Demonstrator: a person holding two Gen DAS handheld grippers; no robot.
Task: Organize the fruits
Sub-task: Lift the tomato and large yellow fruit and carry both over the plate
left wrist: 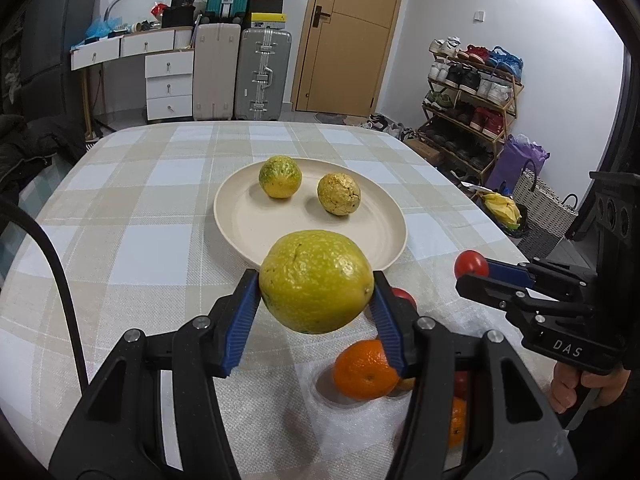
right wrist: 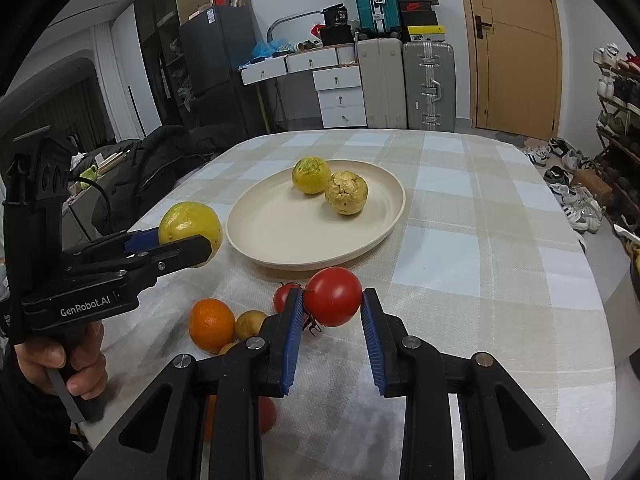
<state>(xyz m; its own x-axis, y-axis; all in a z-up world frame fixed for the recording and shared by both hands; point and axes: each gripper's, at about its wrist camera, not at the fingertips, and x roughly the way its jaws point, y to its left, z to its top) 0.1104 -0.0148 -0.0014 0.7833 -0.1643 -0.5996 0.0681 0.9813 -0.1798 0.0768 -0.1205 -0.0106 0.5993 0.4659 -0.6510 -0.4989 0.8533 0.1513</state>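
My left gripper point(left wrist: 316, 292) is shut on a large yellow-green citrus fruit point(left wrist: 316, 280) and holds it above the table, just short of the cream plate point(left wrist: 256, 224); it also shows in the right wrist view point(right wrist: 188, 226). The plate point(right wrist: 288, 236) holds a green-yellow fruit point(left wrist: 280, 177) and a wrinkled yellow fruit point(left wrist: 339, 194). My right gripper point(right wrist: 332, 300) is shut on a red tomato point(right wrist: 333, 296), lifted near the plate's front edge; the tomato also shows in the left wrist view point(left wrist: 471, 264).
An orange point(right wrist: 211, 325), a small yellow-brown fruit point(right wrist: 250, 324) and another tomato point(right wrist: 285, 294) lie on the checked tablecloth point(right wrist: 480, 248) in front of the plate. More red and orange fruit lies partly hidden under the grippers. Suitcases, drawers and a shoe rack stand beyond the table.
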